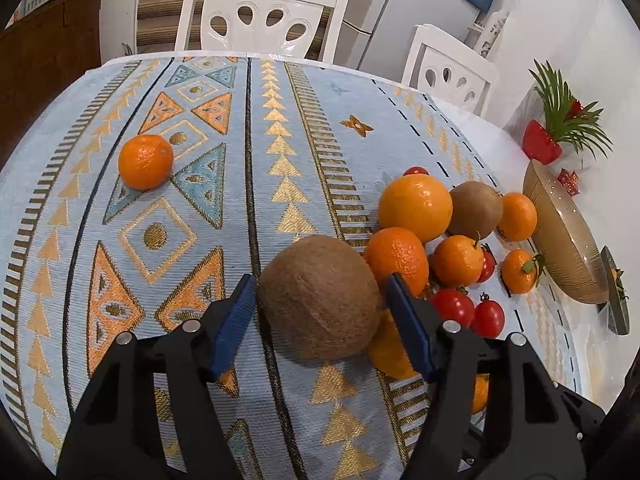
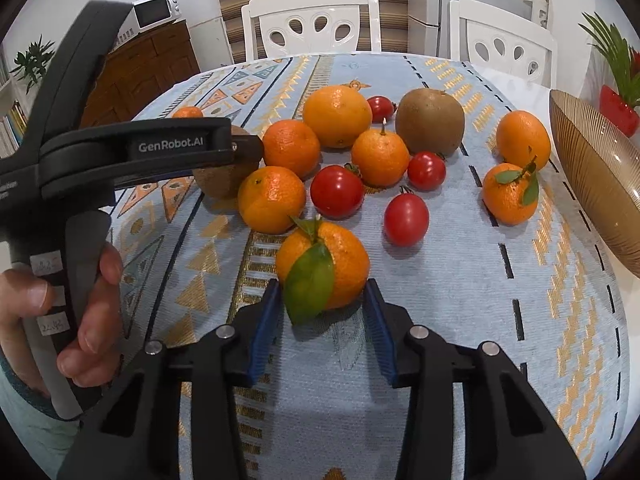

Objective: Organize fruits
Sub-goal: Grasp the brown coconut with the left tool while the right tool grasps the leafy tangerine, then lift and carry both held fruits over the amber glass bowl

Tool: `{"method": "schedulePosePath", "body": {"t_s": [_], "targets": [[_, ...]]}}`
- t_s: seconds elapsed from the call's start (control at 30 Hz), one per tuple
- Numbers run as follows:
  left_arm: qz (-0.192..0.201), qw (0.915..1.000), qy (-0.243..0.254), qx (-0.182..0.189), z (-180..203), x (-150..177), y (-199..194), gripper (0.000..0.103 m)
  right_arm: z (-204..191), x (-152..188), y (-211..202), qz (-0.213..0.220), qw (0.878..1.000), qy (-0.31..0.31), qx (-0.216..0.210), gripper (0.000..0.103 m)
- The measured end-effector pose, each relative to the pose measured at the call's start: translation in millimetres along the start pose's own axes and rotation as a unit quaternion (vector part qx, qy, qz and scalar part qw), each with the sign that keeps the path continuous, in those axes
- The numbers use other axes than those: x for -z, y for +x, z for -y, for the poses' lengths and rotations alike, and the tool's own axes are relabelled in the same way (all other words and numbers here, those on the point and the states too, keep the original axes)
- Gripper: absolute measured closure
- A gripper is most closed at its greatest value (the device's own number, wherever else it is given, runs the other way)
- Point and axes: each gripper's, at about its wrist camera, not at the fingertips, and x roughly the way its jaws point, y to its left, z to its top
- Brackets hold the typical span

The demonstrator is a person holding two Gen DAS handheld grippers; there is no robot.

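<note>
My left gripper [image 1: 320, 292] is open, its blue pads on either side of a brown kiwi [image 1: 320, 300] that rests on the patterned cloth; small gaps show at both pads. My right gripper [image 2: 322, 300] is open around a leafy mandarin [image 2: 324, 268] on the cloth, pads close to its sides. Between and behind lie several mandarins, a large orange [image 2: 338, 114], a second kiwi [image 2: 430, 120] and several cherry tomatoes [image 2: 337, 191]. One lone mandarin [image 1: 145, 161] sits far left. The left gripper's body [image 2: 160, 148] shows in the right wrist view over the first kiwi.
An amber ribbed glass bowl [image 2: 592, 176] stands at the table's right edge; it also shows in the left wrist view [image 1: 560, 240]. A red pot with a green plant [image 1: 542, 142] stands behind it. Two white chairs [image 1: 260, 16] are at the far side.
</note>
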Motion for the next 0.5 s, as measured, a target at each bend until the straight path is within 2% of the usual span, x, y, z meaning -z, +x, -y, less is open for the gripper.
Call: {"method": "schedulePosePath", "body": {"t_s": [0.07, 0.17, 0.27, 0.33, 0.4, 0.43, 0.47, 0.5], "targets": [[-0.008, 0.9998, -0.005, 0.015, -1.9, 0.3, 1.9, 0.025, 5.4, 2.0, -5.0, 0.003, 1.0, 0.008, -0.016, 0.068], [-0.017, 0.9993, -0.008, 0.032, -1.1, 0.7, 5.9, 0.024, 13.5, 7.2, -9.0, -0.003, 0.999, 0.023, -0.035, 0.077], [-0.012, 0.9994, -0.007, 0.031, 0.5, 0.7, 6.7, 0.028, 16.2, 10.5, -10.9, -0.006, 0.999, 0.026, -0.045, 0.086], [-0.008, 0.9994, -0.009, 0.032, -1.3, 0.5, 4.6, 0.034, 15.1, 10.5, -13.1, -0.001, 0.999, 0.024, -0.046, 0.086], [-0.007, 0.9994, -0.015, 0.031, -5.1, -0.4, 3.8, 0.044, 14.2, 10.6, -12.3, -0.002, 0.999, 0.022, -0.048, 0.085], [-0.01, 0.9991, -0.018, 0.036, -8.2, -0.9, 3.9, 0.044, 14.0, 10.5, -10.7, -0.008, 0.998, 0.022, -0.053, 0.083], [-0.012, 0.9988, -0.022, 0.042, -10.5, -1.4, 4.1, 0.044, 14.5, 10.2, -9.7, -0.011, 0.998, 0.025, -0.059, 0.078], [-0.014, 0.9985, -0.025, 0.046, -12.1, -1.9, 4.3, 0.044, 16.4, 9.7, -9.1, -0.013, 0.997, 0.029, -0.067, 0.062]]}}
